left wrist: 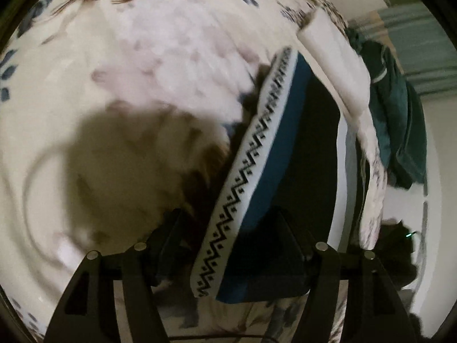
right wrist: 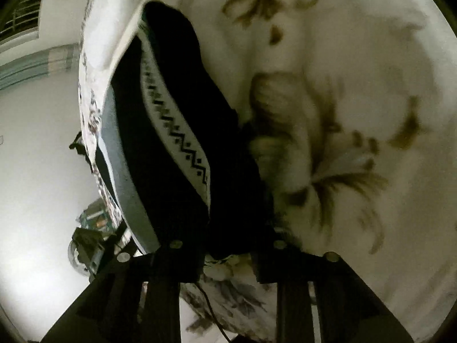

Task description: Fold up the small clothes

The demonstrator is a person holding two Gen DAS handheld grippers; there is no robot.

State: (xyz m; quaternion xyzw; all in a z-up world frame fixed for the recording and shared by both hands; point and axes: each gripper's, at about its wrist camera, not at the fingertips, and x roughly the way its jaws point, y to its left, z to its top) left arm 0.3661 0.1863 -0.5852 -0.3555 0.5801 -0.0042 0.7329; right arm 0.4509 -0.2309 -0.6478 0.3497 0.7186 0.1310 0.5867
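A dark blue garment (left wrist: pixel 274 154) with a white waistband in black zigzag (left wrist: pixel 242 171) lies on the flowered bedsheet (left wrist: pixel 85 100). In the left wrist view it runs between the fingers of my left gripper (left wrist: pixel 225 217), which stand wide apart; the left finger (left wrist: pixel 168 234) is clear of the cloth. The right wrist view shows the same garment (right wrist: pixel 177 171) bunched up, its waistband (right wrist: pixel 182 143) curving across it. My right gripper (right wrist: pixel 228 248) has its fingers close together with a dark fold of the garment filling the gap.
A white folded cloth (left wrist: pixel 337 57) lies along the bed's edge at the upper right. Beyond it a dark green heap of clothes (left wrist: pixel 400 120) sits lower down. Pale floor (right wrist: pixel 37 171) and a small cluttered object (right wrist: pixel 88 245) show left of the bed. A thin cable (right wrist: pixel 211 311) trails below.
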